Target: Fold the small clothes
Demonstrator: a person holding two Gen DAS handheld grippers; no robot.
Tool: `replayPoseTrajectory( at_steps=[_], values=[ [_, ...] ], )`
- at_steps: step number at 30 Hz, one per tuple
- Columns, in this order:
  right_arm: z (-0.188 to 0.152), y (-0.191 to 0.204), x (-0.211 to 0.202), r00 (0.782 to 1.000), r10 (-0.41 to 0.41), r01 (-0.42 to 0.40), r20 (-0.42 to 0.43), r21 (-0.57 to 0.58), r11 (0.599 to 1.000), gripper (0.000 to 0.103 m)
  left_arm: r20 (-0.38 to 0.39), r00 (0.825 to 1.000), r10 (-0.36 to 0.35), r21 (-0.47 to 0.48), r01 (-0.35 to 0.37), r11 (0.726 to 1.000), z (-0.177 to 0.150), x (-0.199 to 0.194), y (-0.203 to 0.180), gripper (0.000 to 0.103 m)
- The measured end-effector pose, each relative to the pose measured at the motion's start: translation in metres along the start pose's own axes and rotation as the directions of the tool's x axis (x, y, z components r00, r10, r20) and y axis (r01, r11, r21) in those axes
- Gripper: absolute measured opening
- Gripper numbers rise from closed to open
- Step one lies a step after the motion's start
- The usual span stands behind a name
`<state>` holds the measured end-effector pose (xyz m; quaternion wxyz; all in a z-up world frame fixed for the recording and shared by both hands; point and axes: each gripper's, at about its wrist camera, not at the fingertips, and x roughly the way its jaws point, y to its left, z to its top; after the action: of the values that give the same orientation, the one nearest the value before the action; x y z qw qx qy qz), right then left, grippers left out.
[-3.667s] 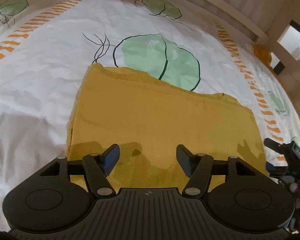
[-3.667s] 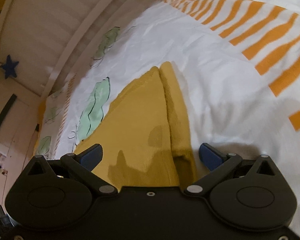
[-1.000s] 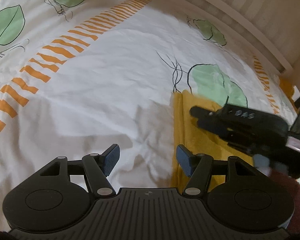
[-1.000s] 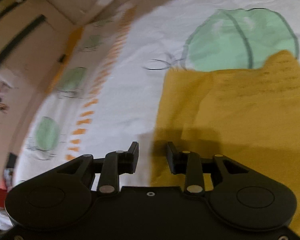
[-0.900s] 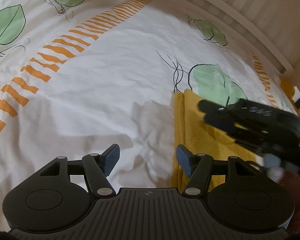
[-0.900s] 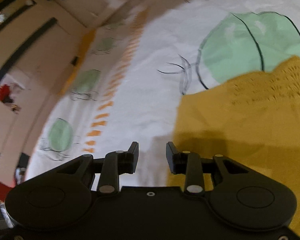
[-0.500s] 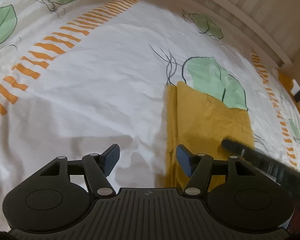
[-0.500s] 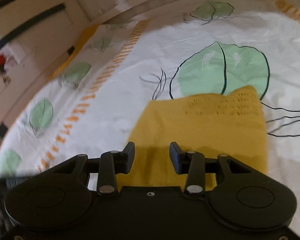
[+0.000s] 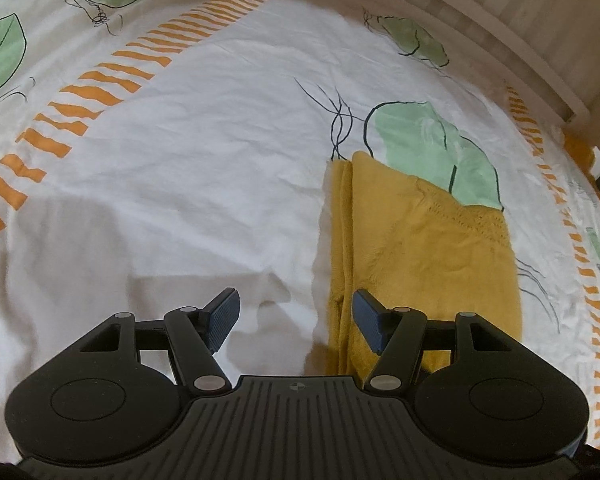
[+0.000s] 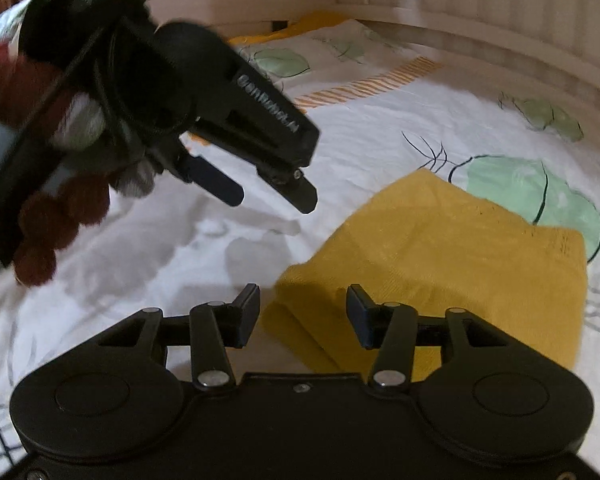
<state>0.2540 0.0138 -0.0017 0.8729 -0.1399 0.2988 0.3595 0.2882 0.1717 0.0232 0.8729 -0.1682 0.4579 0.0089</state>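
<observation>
**Folded yellow garment lies flat on the bed, both grippers free of it**

The yellow knit garment lies folded into a compact rectangle on the bedsheet, its far edge overlapping a large green leaf print. Along its left side, in the left wrist view, the stacked layers show as narrow parallel edges. In the right wrist view the same garment sits with its near corner showing layered folds, the leaf print just beyond its far corner.

The left gripper hovers over the sheet with its jaws spread wide and nothing between them; its right finger sits above the garment's left edge (whether it touches the cloth cannot be told). The right gripper is also spread, with a clear gap between its fingers, and it pinches nothing; the garment's near corner lies below and between the fingertips.

From the right wrist view the left gripper appears from the side at upper left, blurred, held by a hand in a dark red and white glove.

Beyond the sheet, with its orange dashed stripes, runs a pale wooden bed frame.
</observation>
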Motion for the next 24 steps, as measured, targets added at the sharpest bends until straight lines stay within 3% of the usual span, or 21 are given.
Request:
replayPoseTrajectory(
  at_steps=[1, 2, 5, 8, 13, 17, 19, 20, 21, 23, 24],
  values=[
    [-0.002, 0.001, 0.0, 1.0, -0.003, 0.003, -0.003, -0.008, 1.0, 0.046, 0.0, 1.0, 0.0, 0.003, 0.0, 1.0, 0.0, 0.0, -0.001, 0.061],
    [-0.001, 0.001, 0.003, 1.0, -0.003, 0.003, -0.01, -0.017, 1.0, 0.031, 0.0, 1.0, 0.0, 0.005, 0.0, 1.0, 0.0, 0.001, -0.002, 0.061],
    [-0.004, -0.007, 0.006, 1.0, -0.009, 0.009, -0.012, -0.02, 1.0, 0.013, -0.002, 1.0, -0.002, 0.013, 0.002, 1.0, -0.001, 0.002, -0.005, 0.061],
    [-0.006, -0.014, -0.003, 0.999, 0.038, -0.038, 0.002, 0.019, 0.999, 0.011, 0.007, 1.0, -0.006, 0.022, 0.006, 1.0, -0.001, 0.003, -0.008, 0.061],
    [-0.014, 0.004, 0.0, 0.996, 0.075, -0.078, -0.046, -0.077, 0.994, 0.011, 0.028, 1.0, 0.001, 0.038, -0.002, 0.999, -0.003, 0.009, -0.019, 0.061],
    [-0.021, 0.003, 0.006, 0.995, 0.091, -0.093, -0.05, -0.056, 0.994, 0.022, 0.015, 1.0, -0.008, 0.063, 0.007, 0.998, -0.008, 0.021, -0.028, 0.061],
    [-0.021, -0.002, 0.001, 0.994, 0.106, -0.107, -0.034, -0.033, 0.994, 0.023, 0.0, 1.0, -0.002, 0.076, 0.002, 0.997, -0.011, 0.031, -0.032, 0.061],
    [-0.021, -0.004, -0.001, 0.994, 0.104, -0.106, -0.034, -0.036, 0.994, 0.031, -0.012, 1.0, 0.004, 0.083, -0.003, 0.997, -0.013, 0.036, -0.032, 0.061],
    [-0.022, -0.006, -0.004, 0.994, 0.103, -0.104, -0.034, -0.038, 0.994, 0.047, -0.034, 0.999, 0.021, 0.09, -0.017, 0.996, -0.016, 0.043, -0.032, 0.061],
    [-0.024, -0.015, -0.012, 0.994, 0.107, -0.108, -0.032, -0.02, 0.994, 0.061, -0.05, 0.998, 0.039, 0.099, -0.034, 0.994, -0.021, 0.05, -0.029, 0.062],
    [-0.025, -0.02, -0.015, 0.993, 0.113, -0.113, -0.032, -0.002, 0.994, 0.062, -0.041, 0.999, 0.033, 0.107, -0.028, 0.994, -0.023, 0.05, -0.027, 0.062]
  ],
)
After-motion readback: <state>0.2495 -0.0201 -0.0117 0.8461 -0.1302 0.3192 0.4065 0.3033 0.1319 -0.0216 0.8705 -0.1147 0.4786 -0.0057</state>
